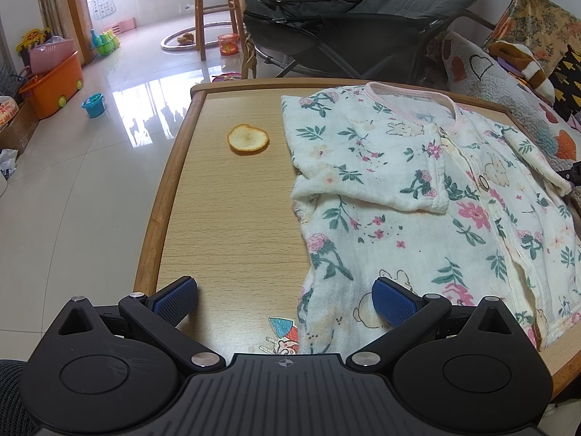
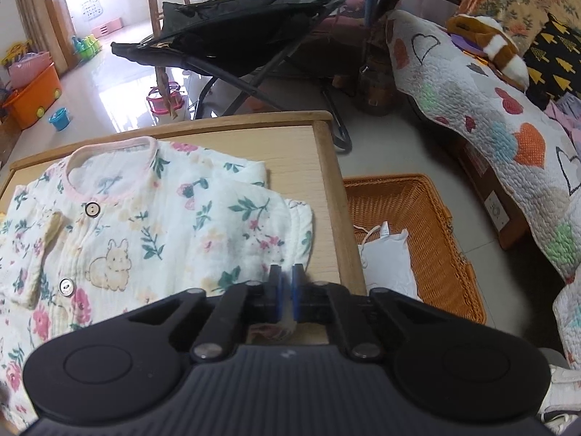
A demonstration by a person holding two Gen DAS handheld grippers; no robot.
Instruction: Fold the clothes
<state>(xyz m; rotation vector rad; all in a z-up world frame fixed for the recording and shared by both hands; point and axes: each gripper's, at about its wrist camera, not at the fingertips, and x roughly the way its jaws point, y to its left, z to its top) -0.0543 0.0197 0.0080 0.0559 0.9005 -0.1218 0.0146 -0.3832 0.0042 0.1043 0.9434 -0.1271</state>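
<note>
A white floral baby shirt [image 1: 417,196] with a pink collar lies spread on the wooden table [image 1: 232,218]. Its left sleeve is folded in over the chest. My left gripper [image 1: 285,298] hovers open at the shirt's lower left hem; one blue pad [image 1: 394,303] is over the fabric, the other over bare wood. In the right wrist view the shirt [image 2: 152,225] lies with its right sleeve at the table's right edge. My right gripper [image 2: 285,276] is shut on that sleeve's cuff, with white cloth pinched between the blue pads.
An orange peel [image 1: 248,138] lies on the table to the left of the shirt. A wicker basket [image 2: 432,218] holding white cloth stands on the floor right of the table. A dark folding chair [image 1: 345,32] stands behind, a quilted sofa [image 2: 508,120] to the right.
</note>
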